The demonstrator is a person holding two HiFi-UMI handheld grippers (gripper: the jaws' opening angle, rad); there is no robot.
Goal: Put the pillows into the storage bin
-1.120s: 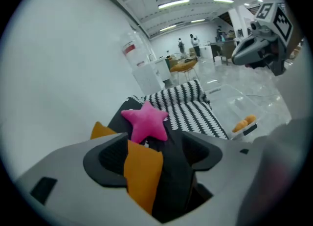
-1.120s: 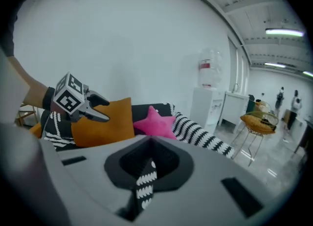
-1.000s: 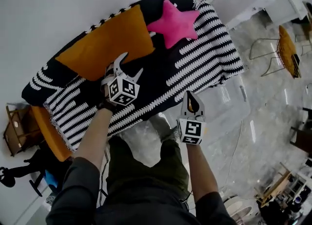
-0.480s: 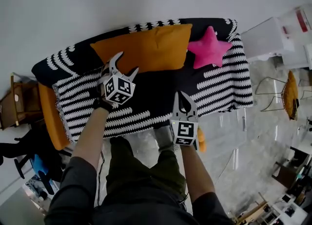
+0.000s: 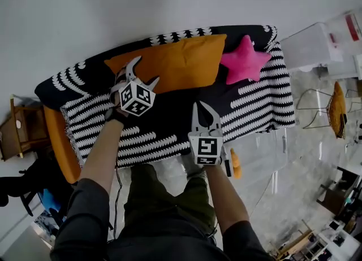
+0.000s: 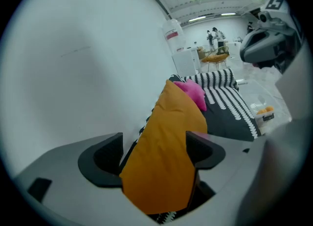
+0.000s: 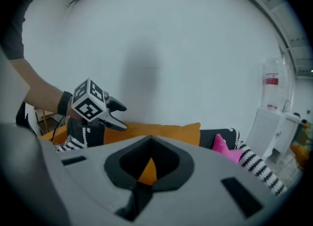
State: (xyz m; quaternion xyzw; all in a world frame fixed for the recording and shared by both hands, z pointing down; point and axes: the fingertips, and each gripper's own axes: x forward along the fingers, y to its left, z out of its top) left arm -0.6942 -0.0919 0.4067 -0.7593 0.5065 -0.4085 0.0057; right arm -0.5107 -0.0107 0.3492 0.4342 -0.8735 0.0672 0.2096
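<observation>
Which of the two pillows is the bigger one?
The orange rectangular pillow along the back of the sofa; the pink star-shaped pillow beside it is clearly smaller.

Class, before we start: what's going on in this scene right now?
A person stands before a sofa with a gripper in each hand. The left gripper, its jaws just opening, lines up on the orange pillow without gripping it. The right gripper is shut and empty. The pink star pillow lies untouched.
</observation>
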